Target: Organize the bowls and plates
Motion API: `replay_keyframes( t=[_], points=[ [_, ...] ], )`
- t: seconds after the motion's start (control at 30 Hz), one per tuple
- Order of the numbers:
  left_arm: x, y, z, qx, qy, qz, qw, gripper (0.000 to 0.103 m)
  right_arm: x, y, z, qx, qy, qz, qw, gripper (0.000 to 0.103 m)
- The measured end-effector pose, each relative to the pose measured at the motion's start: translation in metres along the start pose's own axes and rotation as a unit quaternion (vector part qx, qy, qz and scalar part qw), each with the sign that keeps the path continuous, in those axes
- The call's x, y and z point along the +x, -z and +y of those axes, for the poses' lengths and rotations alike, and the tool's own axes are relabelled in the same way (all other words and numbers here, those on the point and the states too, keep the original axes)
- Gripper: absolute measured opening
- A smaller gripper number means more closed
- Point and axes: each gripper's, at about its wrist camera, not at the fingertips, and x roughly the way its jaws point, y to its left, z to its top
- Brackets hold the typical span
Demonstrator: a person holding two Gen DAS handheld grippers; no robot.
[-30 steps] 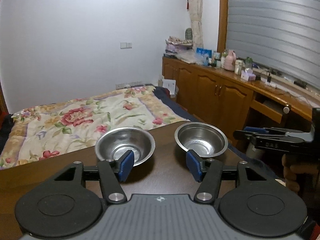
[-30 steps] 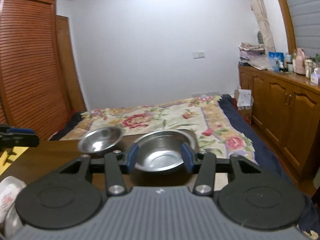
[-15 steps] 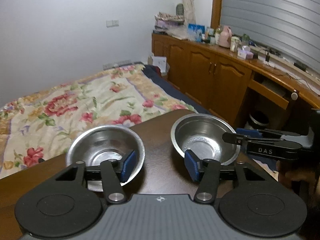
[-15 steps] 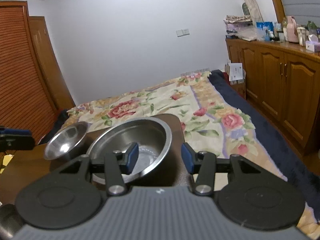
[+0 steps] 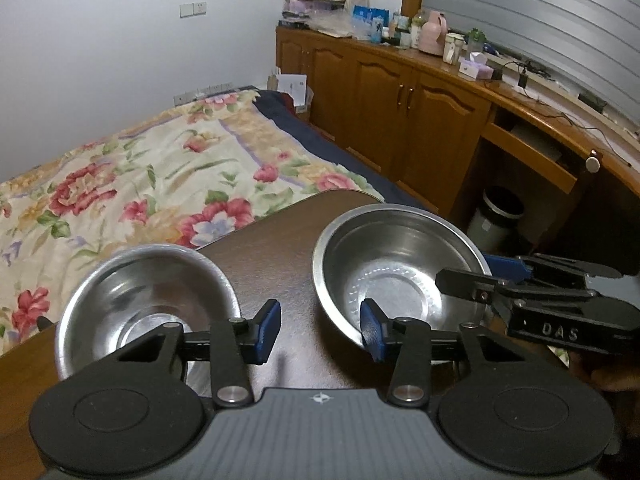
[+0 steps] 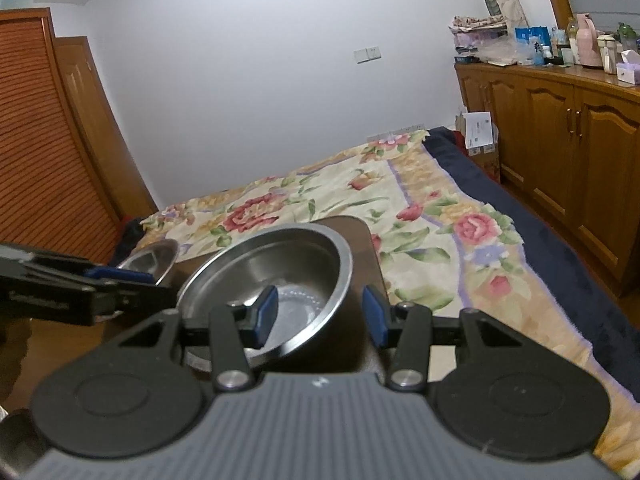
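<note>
Bedroom, dark wood table (image 5: 280, 240) at lower centre. Right gripper (image 6: 318, 314) spread wide, straddling right steel bowl (image 6: 280, 272) rim for pickup. Left gripper (image 5: 318, 330) spread too, empty, beside left steel bowl (image 5: 140, 292), lower left.

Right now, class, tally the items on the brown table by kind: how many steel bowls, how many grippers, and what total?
Steel bowls: 2, left bowl and right bowl
Grippers: 2, left gripper and right gripper
Total: 4
</note>
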Motion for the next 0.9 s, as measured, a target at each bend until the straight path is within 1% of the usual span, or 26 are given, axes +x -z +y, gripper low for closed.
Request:
replay_keyframes(
  t=[0.2, 0.33, 0.4, 0.43, 0.57, 0.7, 0.9],
  points=[
    [0.01, -0.004, -0.003, 0.004, 0.002, 0.012, 0.9999, 0.041, 0.003, 0.0, 0.001, -0.001, -0.006, 0.004, 1.0, 0.044],
    [0.016, -0.006, -0.003, 0.008, -0.001, 0.019, 0.9998, 0.04, 0.003, 0.001, 0.002, -0.006, -0.005, 0.004, 1.0, 0.043],
    [0.02, -0.006, -0.002, 0.006, 0.002, 0.02, 0.9998, 0.031, 0.003, 0.002, 0.003, -0.006, -0.006, 0.002, 1.0, 0.042],
    [0.021, -0.006, -0.002, 0.005, 0.004, 0.023, 0.9997, 0.023, 0.003, 0.002, 0.004, -0.007, -0.008, 0.001, 1.0, 0.042],
    [0.023, -0.006, -0.002, 0.005, -0.001, 0.024, 0.9997, 0.02, 0.002, 0.003, 0.008, -0.017, -0.003, -0.005, 1.0, 0.039],
    [0.017, -0.007, -0.004, 0.005, -0.008, 0.025, 0.9997, 0.018, 0.003, 0.002, 0.006, -0.013, -0.01, -0.003, 1.0, 0.027],
    [-0.007, -0.01, -0.003, 0.01, -0.013, 0.003, 0.9999, 0.017, 0.0, -0.001, 0.009, -0.01, -0.013, -0.011, 1.0, 0.018]
  ],
)
